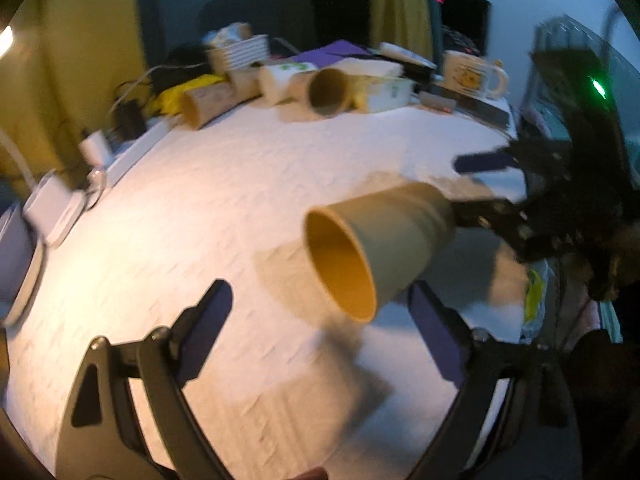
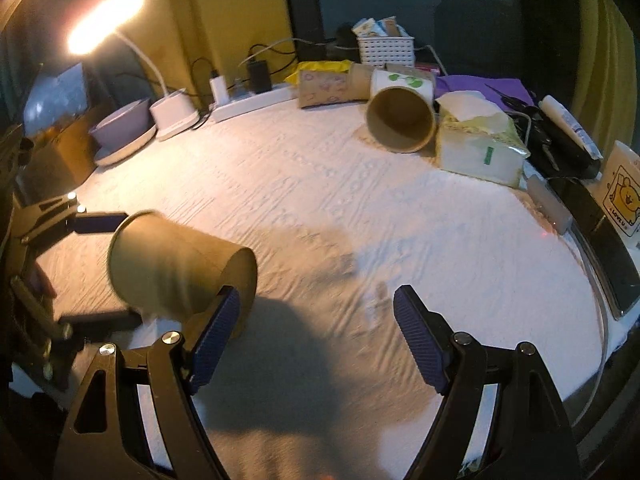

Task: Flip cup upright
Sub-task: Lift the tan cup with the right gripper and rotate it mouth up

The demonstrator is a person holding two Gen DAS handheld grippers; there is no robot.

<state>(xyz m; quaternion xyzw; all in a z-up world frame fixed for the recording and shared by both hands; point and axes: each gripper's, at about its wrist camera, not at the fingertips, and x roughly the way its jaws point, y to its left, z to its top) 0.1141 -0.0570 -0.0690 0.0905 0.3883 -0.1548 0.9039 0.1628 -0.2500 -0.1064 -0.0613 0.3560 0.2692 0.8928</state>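
Brown paper cup (image 1: pixel 384 248) lies on its side, not upright. In the left wrist view its open mouth faces my left gripper (image 1: pixel 319 288), and in the right wrist view its flat base faces my right gripper (image 2: pixel 317 291). Frames are blurred, so I cannot tell if the cup rests on the white textured tabletop (image 2: pixel 360 208) or hangs just above it; its shadow sits right under it.

Left gripper is spread wide, one finger on each side of the cup's mouth end, and I see no clamping. Right gripper is also spread wide. Its left finger (image 2: pixel 218 320) overlaps the cup's base edge, and I cannot tell if they touch. Its other finger is well apart from the cup over bare tabletop.

Well beyond the cup, at the far tabletop edge, a second brown paper cup (image 2: pixel 400 120) lies on its side with its mouth toward me. A tissue pack (image 2: pixel 476 152) is touching it on the right. Behind that cup are a white cup with green print (image 2: pixel 404 80) and a patterned paper cup (image 2: pixel 324 88), both lying down.

Farther from the cup:
- a white basket (image 2: pixel 386 50)
- a power strip (image 2: pixel 252 100)
- a lit desk lamp (image 2: pixel 106 20)
- a bowl (image 2: pixel 120 126)
- a cartoon mug (image 1: pixel 472 74)
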